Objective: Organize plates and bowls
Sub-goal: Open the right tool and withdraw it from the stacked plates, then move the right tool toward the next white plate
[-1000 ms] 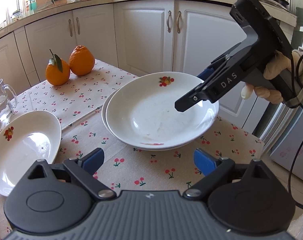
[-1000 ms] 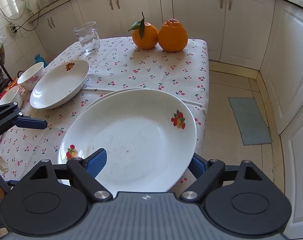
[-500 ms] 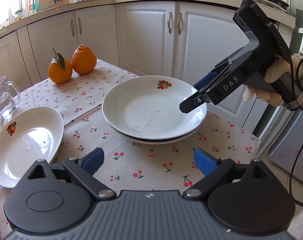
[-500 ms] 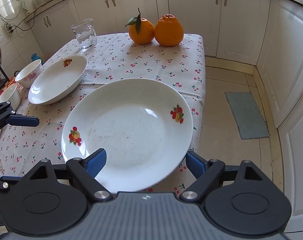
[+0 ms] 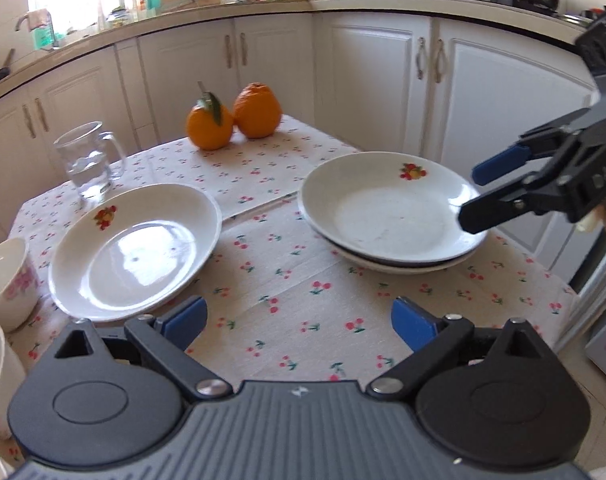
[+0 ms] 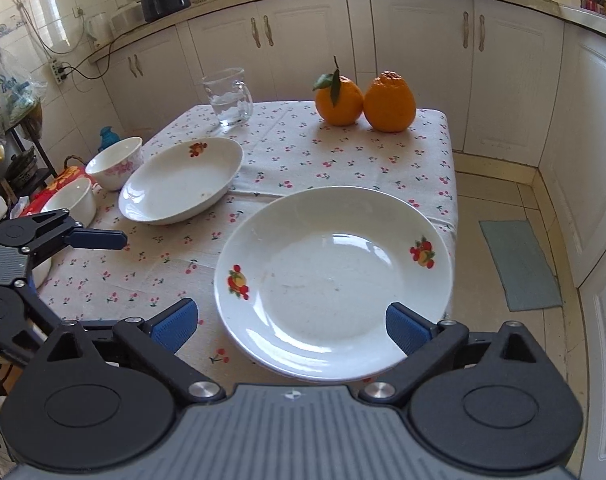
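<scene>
While two plates (image 6: 335, 280) sit stacked at the counter's (image 6: 303, 160) right edge, a third plate (image 5: 133, 252) and bowls (image 6: 115, 162) wait; both claws, left (image 5: 299, 320) and right (image 6: 291, 322), are opening, empty.

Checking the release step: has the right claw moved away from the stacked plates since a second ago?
Yes. In the left wrist view the right claw has drawn back from over the top plate to its right rim, jaws opening, nothing between them.
</scene>
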Motion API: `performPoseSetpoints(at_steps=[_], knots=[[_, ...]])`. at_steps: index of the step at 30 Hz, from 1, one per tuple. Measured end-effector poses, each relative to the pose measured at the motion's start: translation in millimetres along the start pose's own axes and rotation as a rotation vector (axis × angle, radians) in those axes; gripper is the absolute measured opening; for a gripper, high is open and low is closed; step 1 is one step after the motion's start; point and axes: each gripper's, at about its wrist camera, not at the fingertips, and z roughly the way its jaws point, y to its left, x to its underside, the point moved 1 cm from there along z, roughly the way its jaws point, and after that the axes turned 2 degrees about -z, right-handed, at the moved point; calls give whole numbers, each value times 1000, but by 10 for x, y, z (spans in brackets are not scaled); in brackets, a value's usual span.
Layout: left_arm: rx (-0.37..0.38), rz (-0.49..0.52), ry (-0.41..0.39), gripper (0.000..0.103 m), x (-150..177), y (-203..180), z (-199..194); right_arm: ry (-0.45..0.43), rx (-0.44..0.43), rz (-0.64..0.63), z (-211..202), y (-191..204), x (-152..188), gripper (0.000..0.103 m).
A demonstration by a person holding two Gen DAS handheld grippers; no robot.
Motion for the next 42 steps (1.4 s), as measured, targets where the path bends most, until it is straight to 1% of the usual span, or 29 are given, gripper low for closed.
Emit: performPoseSetpoints(at_steps=[4, 9, 11, 14, 16, 19, 21, 24, 26, 34, 42], knots=[[-116, -65, 5, 98, 80, 223, -33, -34, -8, -13, -28, 158, -23, 102], [-208, -133, 3, 99, 167, 434, -67, -96, -35, -81, -105, 371, -58, 102], [-241, -172, 11, 99, 202, 506, -27, -88, -48, -117, -90, 467, -80, 102], [-284, -210, 35, 99, 266, 600, 78, -30, -80, -142, -3, 591, -122, 103], [-310, -231, 46, 99, 308, 645, 150, -20, -86, -162, 53, 659, -145, 103], [-295, -268, 59, 99, 342, 705, 223, -1, -73, -193, 145, 731, -190, 103], [-271, -284, 59, 99, 350, 733, 263, 10, -71, -212, 191, 763, -221, 103], [-254, -301, 53, 100, 337, 767, 318, 27, -65, -235, 281, 777, -286, 103], [-254, -299, 51, 102, 318, 781, 354, 37, -62, -246, 345, 778, -334, 103], [-272, -316, 44, 103, 240, 852, 479, 82, -62, -310, 703, 815, -581, 103], [-292, -331, 42, 103, 167, 936, 584, 103, -99, -396, 1020, 908, -917, 103]])
